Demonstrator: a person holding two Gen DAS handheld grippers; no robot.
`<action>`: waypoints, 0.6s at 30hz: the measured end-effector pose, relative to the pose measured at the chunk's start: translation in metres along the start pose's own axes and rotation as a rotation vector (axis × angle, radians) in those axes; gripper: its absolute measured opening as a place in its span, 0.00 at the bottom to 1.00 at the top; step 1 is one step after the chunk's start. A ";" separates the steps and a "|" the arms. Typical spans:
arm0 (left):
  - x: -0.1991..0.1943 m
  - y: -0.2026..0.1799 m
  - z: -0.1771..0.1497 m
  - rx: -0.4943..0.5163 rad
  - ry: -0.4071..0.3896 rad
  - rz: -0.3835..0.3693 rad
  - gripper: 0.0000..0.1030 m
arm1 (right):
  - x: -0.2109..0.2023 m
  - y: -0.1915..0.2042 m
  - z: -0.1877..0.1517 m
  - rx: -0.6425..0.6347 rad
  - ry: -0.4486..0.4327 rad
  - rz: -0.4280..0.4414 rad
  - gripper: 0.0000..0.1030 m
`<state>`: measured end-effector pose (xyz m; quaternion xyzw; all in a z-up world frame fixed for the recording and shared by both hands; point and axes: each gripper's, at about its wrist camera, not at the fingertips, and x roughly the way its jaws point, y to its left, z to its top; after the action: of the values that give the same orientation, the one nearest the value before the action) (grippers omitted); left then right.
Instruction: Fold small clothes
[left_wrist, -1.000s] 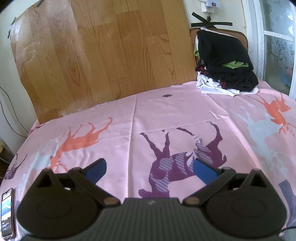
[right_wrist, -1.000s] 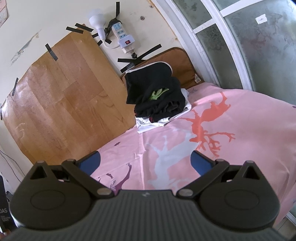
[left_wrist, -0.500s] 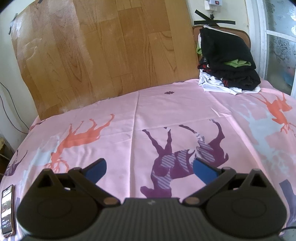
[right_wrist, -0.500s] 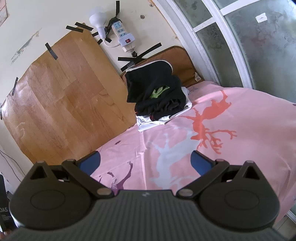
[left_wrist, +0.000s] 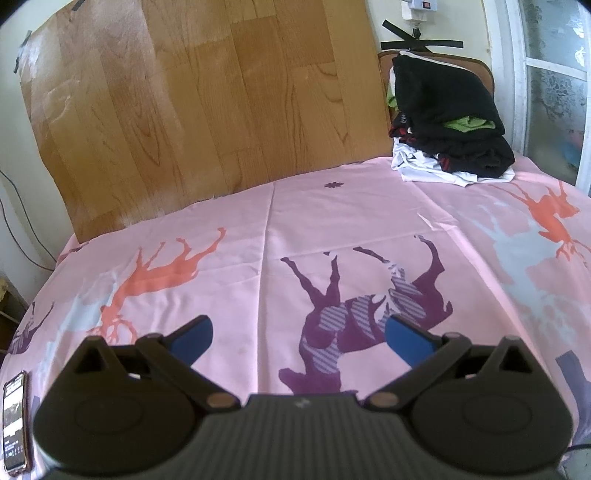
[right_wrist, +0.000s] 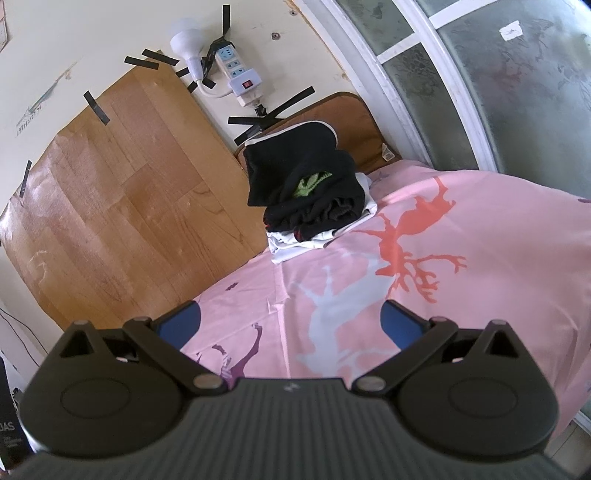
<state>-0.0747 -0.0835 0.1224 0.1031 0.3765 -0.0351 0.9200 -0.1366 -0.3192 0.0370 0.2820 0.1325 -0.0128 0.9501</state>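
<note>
Both tongs spread, empty; clothes pile (left_wrist: 450, 122) far corner; phone (left_wrist: 14, 421) beside left tongs (left_wrist: 297, 338).

Pink bedsheet (left_wrist: 236, 229) with orange and purple deer prints, wood-grain vinyl sheet (left_wrist: 207, 110) taped to the wall behind it. Phone (left_wrist: 14, 421) lying at the bed's left edge, screen lit. White power strip (right_wrist: 238, 72) taped up beside a bare bulb (right_wrist: 186, 42), frosted window (right_wrist: 517, 85) on the right.

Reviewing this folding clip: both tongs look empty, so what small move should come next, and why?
Probably bring the right tongs forward toward the pile of clothes at the bed's far corner and take the top black garment. Both it and the left tongs are open and hold nothing, and the pink sheet ahead has no garment laid out.
</note>
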 end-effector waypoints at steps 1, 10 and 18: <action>0.000 0.000 0.000 0.000 -0.001 0.000 1.00 | 0.000 0.000 0.000 0.000 0.000 0.000 1.00; -0.003 -0.002 -0.001 0.015 -0.007 -0.007 1.00 | -0.006 -0.001 -0.003 0.022 -0.024 -0.015 1.00; -0.003 -0.002 -0.002 0.019 -0.003 -0.012 1.00 | -0.006 0.001 -0.004 0.035 -0.020 -0.027 1.00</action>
<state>-0.0785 -0.0848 0.1227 0.1095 0.3754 -0.0443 0.9193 -0.1432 -0.3171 0.0360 0.2965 0.1265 -0.0309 0.9461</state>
